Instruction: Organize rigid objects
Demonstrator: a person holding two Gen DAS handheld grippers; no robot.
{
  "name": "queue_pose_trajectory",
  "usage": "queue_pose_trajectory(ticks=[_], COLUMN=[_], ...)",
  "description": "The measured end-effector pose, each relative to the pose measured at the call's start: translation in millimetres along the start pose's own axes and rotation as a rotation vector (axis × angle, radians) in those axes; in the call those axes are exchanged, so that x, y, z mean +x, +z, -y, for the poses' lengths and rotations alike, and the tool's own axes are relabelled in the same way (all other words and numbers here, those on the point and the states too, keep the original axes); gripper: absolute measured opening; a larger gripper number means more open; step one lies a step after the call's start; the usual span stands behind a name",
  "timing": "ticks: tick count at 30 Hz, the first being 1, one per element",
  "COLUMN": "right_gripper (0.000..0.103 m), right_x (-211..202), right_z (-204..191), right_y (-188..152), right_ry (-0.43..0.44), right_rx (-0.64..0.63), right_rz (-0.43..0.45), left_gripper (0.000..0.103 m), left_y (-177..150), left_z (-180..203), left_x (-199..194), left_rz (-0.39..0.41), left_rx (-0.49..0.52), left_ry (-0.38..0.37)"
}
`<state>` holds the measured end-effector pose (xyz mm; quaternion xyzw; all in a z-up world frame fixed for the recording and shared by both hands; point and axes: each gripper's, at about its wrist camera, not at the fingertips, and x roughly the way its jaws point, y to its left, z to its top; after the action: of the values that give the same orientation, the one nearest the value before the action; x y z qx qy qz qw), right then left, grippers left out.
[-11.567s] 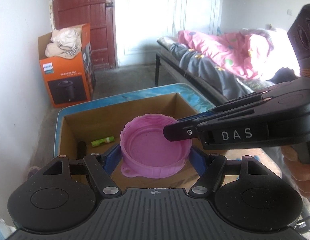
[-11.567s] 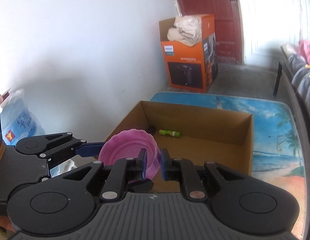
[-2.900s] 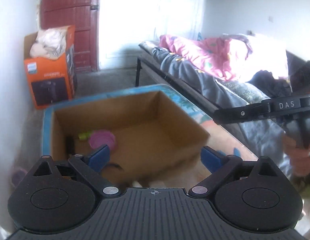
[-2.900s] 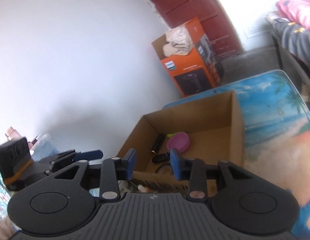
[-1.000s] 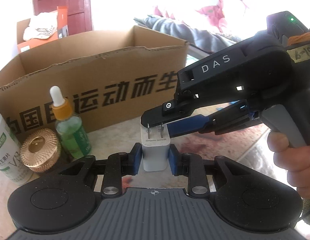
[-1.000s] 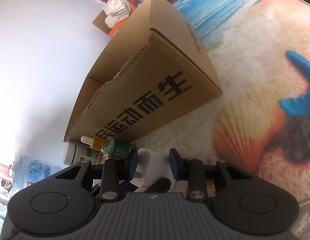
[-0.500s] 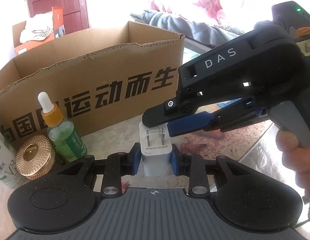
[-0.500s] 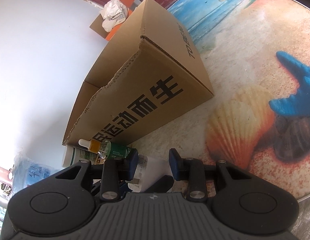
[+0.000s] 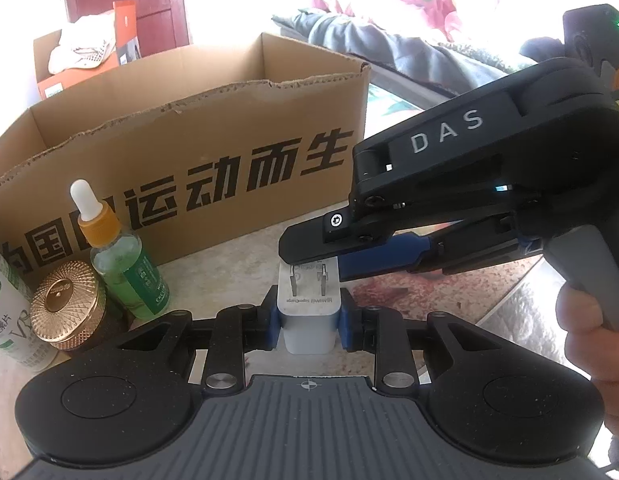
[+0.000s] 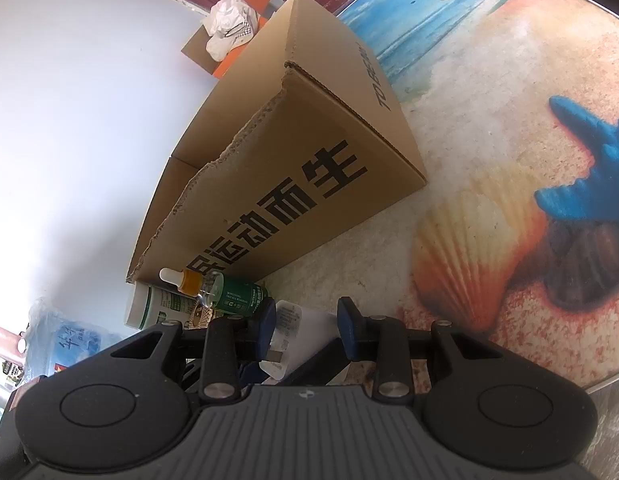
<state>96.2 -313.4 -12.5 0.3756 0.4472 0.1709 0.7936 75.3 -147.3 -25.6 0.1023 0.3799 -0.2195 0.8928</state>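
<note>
While gripped by left gripper (image 9: 308, 320), white charger (image 9: 308, 322) upright beside cardboard box (image 9: 213, 152).

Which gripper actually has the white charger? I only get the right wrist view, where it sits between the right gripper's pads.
Observer: The left gripper is shut on the white charger, its blue pads pressing both sides.
Operator: Where do its prongs point?
Observer: Up toward the cardboard box, with their tips tucked under the right gripper's black finger. I cannot tell whether that gripper is squeezing.
</note>
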Motion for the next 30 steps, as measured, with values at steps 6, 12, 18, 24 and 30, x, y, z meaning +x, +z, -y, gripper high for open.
queue_pose_trajectory(ticks=[6, 12, 18, 24, 30], right_gripper=[0.036, 0.036, 0.036, 0.036, 0.036], right_x=[-0.1, -0.9, 0.5, 0.5, -1.1], right_z=[1.7, 3.2, 3.2, 1.6, 0.9], right_y=[-0.5, -0.2, -0.3, -0.6, -0.8], right_ry=[0.006, 0.008, 0.012, 0.007, 0.014], right_rx=[0.014, 0.025, 0.029, 0.022, 0.023], right_rz=[0.003, 0.011, 0.017, 0.019, 0.020], left_gripper=[0.026, 0.026, 0.026, 0.026, 0.026], left_y=[2.1, 3.2, 3.1, 3.6, 1.9], left_z=[-1.5, -1.3, -0.6, -5.0, -8.5], left_x=[5.3, 7.6, 9.5, 9.2, 5.5], left_rz=[-0.005, -0.005, -0.005, -0.007, -0.001], left_rx=[-0.009, -0.016, -0.020, -0.035, -0.036], left_ry=[0.006, 0.010, 0.013, 0.004, 0.003])
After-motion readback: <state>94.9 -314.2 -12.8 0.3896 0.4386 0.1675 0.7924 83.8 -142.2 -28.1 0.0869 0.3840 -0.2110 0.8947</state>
